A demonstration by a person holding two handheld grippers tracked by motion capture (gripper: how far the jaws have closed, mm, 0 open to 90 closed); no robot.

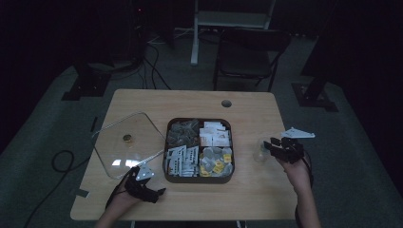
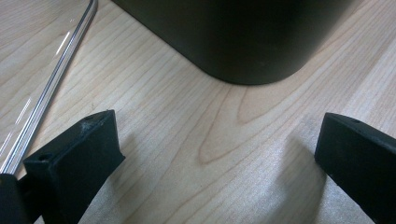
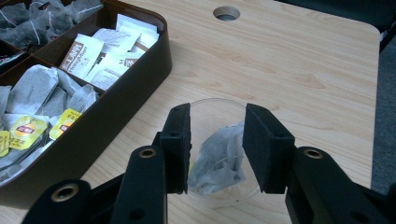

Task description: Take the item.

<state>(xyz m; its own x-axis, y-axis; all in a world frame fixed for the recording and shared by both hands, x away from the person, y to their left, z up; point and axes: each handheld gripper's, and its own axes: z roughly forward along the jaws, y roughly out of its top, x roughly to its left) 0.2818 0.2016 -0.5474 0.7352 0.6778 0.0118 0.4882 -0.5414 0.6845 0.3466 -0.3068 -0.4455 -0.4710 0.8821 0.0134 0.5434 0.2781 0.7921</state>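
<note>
One tea bag [image 3: 219, 156] sits in the clear glass cup [image 3: 219, 140] near the bench's right edge, directly below the right claw [image 3: 215, 144], whose spread jaws straddle it untouched; left claw [image 2: 215, 154] spread, idle by the tray [image 1: 198, 178].

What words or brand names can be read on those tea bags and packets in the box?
None can be read for sure.
White sachets: brown print, too blurred to read.
Yellow tags on the tea bags: a logo, too small to read.
Tea bag in the clear cup: no print visible.
</note>
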